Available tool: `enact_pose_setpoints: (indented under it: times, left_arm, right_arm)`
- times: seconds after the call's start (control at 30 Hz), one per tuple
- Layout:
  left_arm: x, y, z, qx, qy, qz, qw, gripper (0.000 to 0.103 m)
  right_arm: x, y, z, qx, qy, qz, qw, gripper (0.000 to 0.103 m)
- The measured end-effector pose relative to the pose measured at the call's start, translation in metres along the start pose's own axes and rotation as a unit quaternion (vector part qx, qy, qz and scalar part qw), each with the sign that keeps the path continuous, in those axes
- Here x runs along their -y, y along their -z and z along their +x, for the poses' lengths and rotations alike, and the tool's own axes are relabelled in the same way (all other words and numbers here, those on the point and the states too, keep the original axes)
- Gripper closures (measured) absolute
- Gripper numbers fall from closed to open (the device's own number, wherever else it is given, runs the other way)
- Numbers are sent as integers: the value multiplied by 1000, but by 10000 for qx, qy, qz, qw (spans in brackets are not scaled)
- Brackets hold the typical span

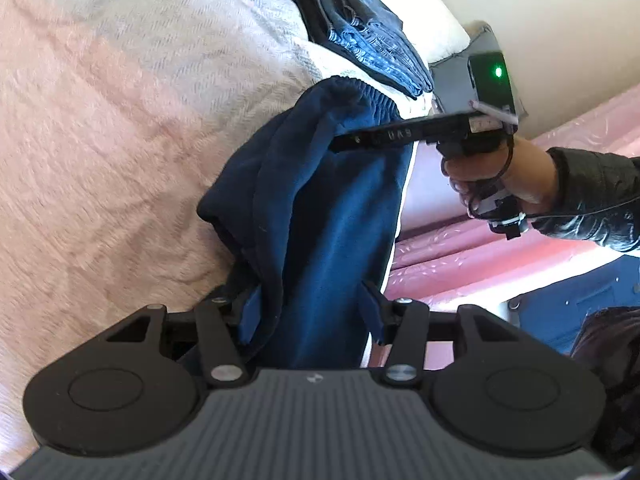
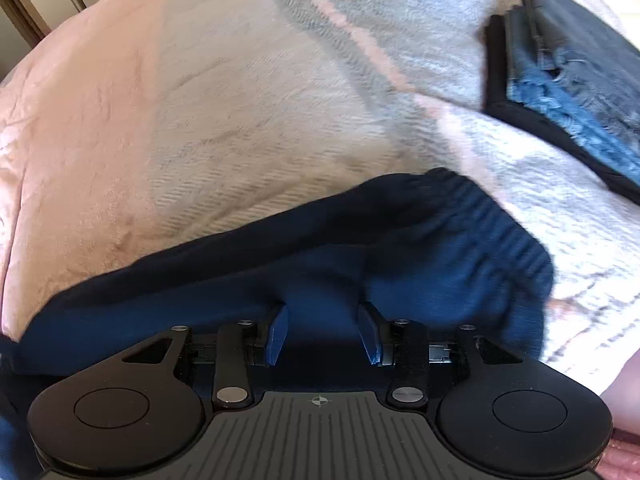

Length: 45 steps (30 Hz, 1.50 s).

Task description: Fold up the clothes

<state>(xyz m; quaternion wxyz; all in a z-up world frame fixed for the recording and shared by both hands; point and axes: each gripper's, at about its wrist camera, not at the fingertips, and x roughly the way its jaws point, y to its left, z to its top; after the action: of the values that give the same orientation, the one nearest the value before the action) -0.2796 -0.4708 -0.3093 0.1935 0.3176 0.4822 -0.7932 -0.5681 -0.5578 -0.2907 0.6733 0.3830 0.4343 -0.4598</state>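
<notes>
Nearest the left camera, the left claw (image 1: 308,312) has its fingers spread fairly wide with a thick bunch of the navy trousers (image 1: 320,208) filling the gap between them; the cloth touches both pads, so it looks held, though whether it is firmly pinched I cannot tell. Further along the same garment, the right claw (image 2: 322,334) also stands part open with navy cloth running between its blue pads (image 2: 276,334); how hard they press is not clear. The trousers hang stretched between the two claws above the bed (image 1: 100,140), their gathered waistband at the right claw's end, near the bed's far side. My judgement is that this is the carrying or laying-out step: the garment is lifted and not yet flat. The next move would call for lowering both ends together, keeping the cloth taut so it lands smooth. Beyond, at the bed's far edge, lies a stack of folded jeans (image 2: 580,92).
</notes>
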Motion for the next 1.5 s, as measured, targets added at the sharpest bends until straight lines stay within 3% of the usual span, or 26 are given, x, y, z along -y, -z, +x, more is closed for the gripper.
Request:
enact_pose_setpoints:
  times: [0.1,0.23,0.37,0.43,0.5,0.57,0.73,0.9,0.97,1.03,1.1,1.17,1.33,1.4,1.5]
  left_arm:
    - [5,12,-2,6,-128,92,9999,56]
    - [-3,16,10,24,-234,99,9997,56]
    - [-18,5,11,378,-362,148,9985,53]
    - [-32,-2,10,625,-304,-44,9976,51]
    - [-47,-8,15,688,-47,-252,9973,52]
    - [-58,-15,23,526,672,-510,9950,58]
    - [-36,-27,26,278,1220,4,9921,53]
    - [-40,-31,44,784,761,-276,9936,53]
    - [-43,-34,43,1073,516,-352,9923,75]
    - [-52,-43,12,1782,318,-454,9824,81]
    - [-64,-54,-12,2064,232,-508,9769,85]
    - [-74,-62,-17,2021,26,-478,9782,85]
    - [-111,-72,-1,1105,-68,-913,9896,84]
    - [-119,-72,-5,938,99,-981,9907,82]
    - [-121,-70,-23,903,-32,-838,9924,75]
  right_arm:
    - [-11,-7,0,-16,18,-130,9999,60]
    - [-36,-12,-11,322,-148,-854,9957,60]
    - [-54,-16,-14,535,-535,-1111,9909,60]
    - [-59,-18,-8,398,-692,-1124,9904,60]
    - [-60,-17,-1,280,-712,-1135,9906,60]
    - [-55,-15,3,201,-645,-1005,9926,60]
    - [-41,-11,2,138,-463,-873,9950,60]
    - [-28,-8,3,211,-436,-649,9967,60]
    - [-24,-10,3,259,-446,-557,9971,60]
    - [-20,-12,-1,349,-444,-495,9972,60]
    - [-15,-12,-5,495,-421,-466,9968,60]
    - [-6,-12,-5,531,-375,-314,9974,60]
    - [17,-12,2,472,-318,176,9982,60]
    - [26,-11,6,392,-417,206,9982,59]
    - [42,-9,7,421,-376,343,9978,60]
